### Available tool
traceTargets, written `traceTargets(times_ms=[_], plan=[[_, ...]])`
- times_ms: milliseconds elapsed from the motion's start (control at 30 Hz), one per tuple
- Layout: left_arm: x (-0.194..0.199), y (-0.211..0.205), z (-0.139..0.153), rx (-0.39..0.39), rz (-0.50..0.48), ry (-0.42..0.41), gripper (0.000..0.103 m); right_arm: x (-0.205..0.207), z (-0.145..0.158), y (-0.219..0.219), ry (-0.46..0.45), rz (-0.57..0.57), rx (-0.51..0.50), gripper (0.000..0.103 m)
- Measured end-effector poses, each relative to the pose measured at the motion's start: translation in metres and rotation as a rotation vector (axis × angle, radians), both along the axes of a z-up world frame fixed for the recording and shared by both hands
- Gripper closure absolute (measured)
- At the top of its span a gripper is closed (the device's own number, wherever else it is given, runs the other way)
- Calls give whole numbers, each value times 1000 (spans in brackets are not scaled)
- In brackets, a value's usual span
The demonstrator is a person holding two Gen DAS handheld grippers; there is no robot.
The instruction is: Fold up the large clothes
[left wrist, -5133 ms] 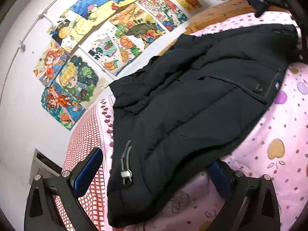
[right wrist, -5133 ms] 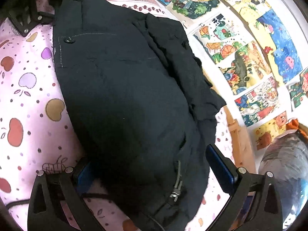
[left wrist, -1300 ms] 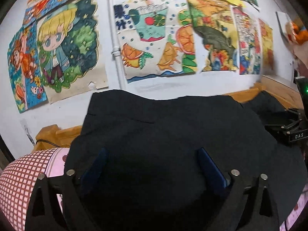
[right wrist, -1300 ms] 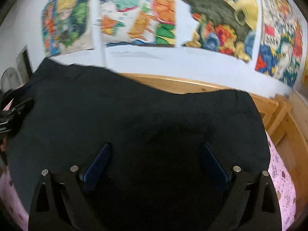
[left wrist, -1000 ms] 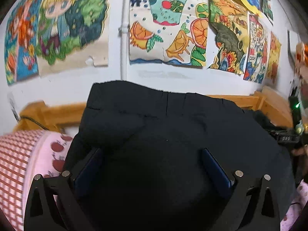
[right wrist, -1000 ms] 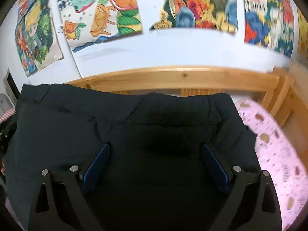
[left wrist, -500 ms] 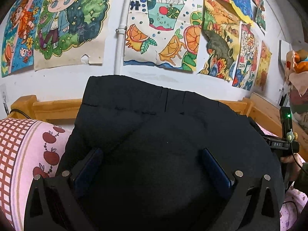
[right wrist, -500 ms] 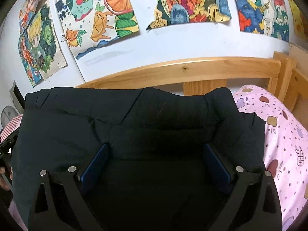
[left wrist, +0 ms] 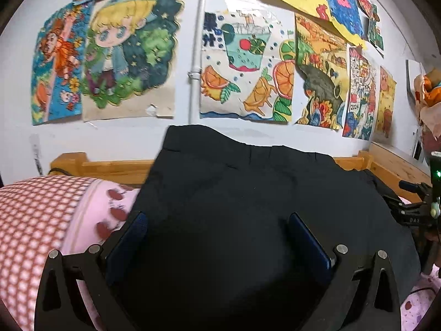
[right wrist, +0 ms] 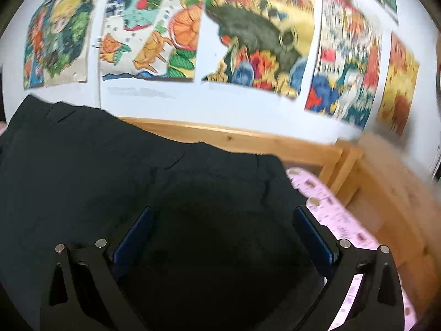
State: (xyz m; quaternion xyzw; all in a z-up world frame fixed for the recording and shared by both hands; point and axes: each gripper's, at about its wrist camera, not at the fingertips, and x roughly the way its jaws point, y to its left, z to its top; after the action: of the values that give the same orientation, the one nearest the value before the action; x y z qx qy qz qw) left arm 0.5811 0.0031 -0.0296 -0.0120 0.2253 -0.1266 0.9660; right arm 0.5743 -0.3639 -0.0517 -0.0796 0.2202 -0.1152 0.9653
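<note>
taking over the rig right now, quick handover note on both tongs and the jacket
Left tongs: jaws spread wide, black jacket bulging between the pads; whether they grip it cannot be told.
Right tongs: the same, jaws wide with jacket cloth between them; grip unclear and the view is blurred.
Jacket: raised in front of both cameras, top edge up against the wall posters, above the pink bedsheet and wooden bed frame.
Done: nothing certain; no finished fold shows.
Left: lay it flat on the bed, fold it, smooth it.

Black jacket (left wrist: 248,207), pink apple-print bedding (left wrist: 110,209)
</note>
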Motion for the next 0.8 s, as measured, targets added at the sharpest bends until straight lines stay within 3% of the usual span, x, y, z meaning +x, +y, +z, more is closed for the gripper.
traceTargets(times_ms=[133,433,633,800], plan=[[-12,19,8,-10,30,31,0,-21,5,8,-28,4,-51,4],[-20,56,-4,-9,38,142,0,-50,9,9,9,72,4,4],[-11,52,-9,72,-33,189,0,-53,3,-33,72,13,112,4],[4,61,-13,1,-101,252,0,-39,-19,-96,147,-20,348,4]])
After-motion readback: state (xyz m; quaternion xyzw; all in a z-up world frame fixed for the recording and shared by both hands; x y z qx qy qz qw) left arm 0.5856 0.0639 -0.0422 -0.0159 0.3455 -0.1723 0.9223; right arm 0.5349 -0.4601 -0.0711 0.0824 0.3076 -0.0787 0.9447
